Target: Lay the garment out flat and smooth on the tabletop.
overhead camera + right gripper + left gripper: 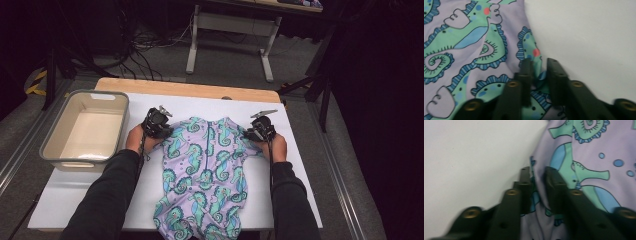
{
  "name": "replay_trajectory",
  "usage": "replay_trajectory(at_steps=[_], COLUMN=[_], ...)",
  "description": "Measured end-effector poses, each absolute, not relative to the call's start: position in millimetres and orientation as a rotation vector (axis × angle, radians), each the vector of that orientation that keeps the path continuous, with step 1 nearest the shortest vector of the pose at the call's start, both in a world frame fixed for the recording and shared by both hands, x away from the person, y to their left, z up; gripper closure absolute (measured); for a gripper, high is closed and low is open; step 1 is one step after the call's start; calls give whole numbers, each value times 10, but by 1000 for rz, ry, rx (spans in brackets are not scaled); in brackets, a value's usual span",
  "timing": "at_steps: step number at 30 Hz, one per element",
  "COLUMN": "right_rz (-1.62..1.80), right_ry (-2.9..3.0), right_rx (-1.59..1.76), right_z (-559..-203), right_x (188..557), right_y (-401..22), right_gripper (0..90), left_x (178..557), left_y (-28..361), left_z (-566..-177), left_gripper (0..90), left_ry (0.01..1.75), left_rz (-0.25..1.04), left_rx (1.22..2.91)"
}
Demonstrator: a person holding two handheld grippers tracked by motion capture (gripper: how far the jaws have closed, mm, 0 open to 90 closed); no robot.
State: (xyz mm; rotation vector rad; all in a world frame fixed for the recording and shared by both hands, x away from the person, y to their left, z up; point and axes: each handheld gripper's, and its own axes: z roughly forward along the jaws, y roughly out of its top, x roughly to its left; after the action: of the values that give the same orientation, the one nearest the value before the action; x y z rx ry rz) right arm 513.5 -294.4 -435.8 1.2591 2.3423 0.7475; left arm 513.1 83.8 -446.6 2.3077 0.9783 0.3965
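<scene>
A lilac baby garment (205, 170) printed with teal seahorses lies flat on the white table cover (300, 170), its lower end hanging over the near edge. My left gripper (169, 132) sits at the garment's upper left edge. In the left gripper view the garment (586, 170) bunches into a fold between the jaws of that gripper (537, 173), which is shut on it. My right gripper (248, 135) is at the upper right edge. In the right gripper view the cloth (469, 37) is pinched between the jaws of this gripper (539, 63).
A grey plastic bin (50, 150) with a pale inside stands at the table's left. The wooden table edge (190, 89) runs along the far side. A white-legged desk (230, 25) and cables sit on the floor beyond.
</scene>
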Motion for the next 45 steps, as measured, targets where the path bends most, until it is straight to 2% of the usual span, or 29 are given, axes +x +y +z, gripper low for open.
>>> replay_trajectory(at_steps=[1, 5, 9, 10, 15, 17, 18, 19, 20, 21, 25, 29, 34, 39, 40, 45], right_rz=[734, 653, 662, 666, 639, 649, 643, 643, 621, 607, 686, 766, 832, 882, 880, 863], right_ry=[2345, 2286, 2225, 2175, 2049, 2042, 2026, 2026, 2026, 2029, 2041, 2077, 2145, 2161, 2156, 2164], right_rx=[1251, 1228, 1231, 1228, 1244, 1252, 1247, 1247, 1240, 1244, 1254, 1222, 1257, 1253, 1257, 1299], right_z=[-4350, -4291, -4219, -4170, -4095, -4091, -4086, -4086, -4092, -4100, -4061, -4042, -4178, -4308, -4329, -4395], right_x=[5132, 5129, 5129, 5132, 5187, 5201, 5216, 5216, 5218, 5217, 5125, 4931, 4746, 4492, 4455, 4392], right_y=[-2929, -2942, -2974, -2982, -3010, -3021, -3023, -3023, -3014, -3007, -3036, -3089, -3182, -3251, -3268, -3334], right_gripper=[882, 890, 891, 890, 880, 860, 687, 687, 617, 541, 494, 524, 522, 509, 508, 513], left_x=[5133, 5161, 5211, 5242, 5342, 5347, 5332, 5332, 5323, 5313, 5211, 5120, 5068, 4978, 4971, 4904], left_y=[815, 800, 779, 756, 762, 764, 741, 741, 723, 716, 725, 715, 749, 753, 765, 796], left_z=[-4454, -4395, -4315, -4252, -4158, -4153, -4151, -4151, -4154, -4157, -4193, -4338, -4459, -4500, -4513, -4528], left_gripper=[843, 854, 854, 870, 859, 854, 799, 760, 760, 698, 532, 492, 565, 790, 869, 897], left_ry=[978, 970, 966, 959, 984, 1001, 1004, 1004, 997, 1004, 945, 929, 986, 1007, 1011, 1055], left_rz=[416, 479, 526, 583, 684, 676, 686, 686, 686, 686, 589, 584, 536, 552, 552, 567], left_rx=[2328, 2335, 2311, 2303, 2308, 2288, 2280, 2280, 2284, 2280, 2268, 2331, 2318, 2301, 2290, 2261])
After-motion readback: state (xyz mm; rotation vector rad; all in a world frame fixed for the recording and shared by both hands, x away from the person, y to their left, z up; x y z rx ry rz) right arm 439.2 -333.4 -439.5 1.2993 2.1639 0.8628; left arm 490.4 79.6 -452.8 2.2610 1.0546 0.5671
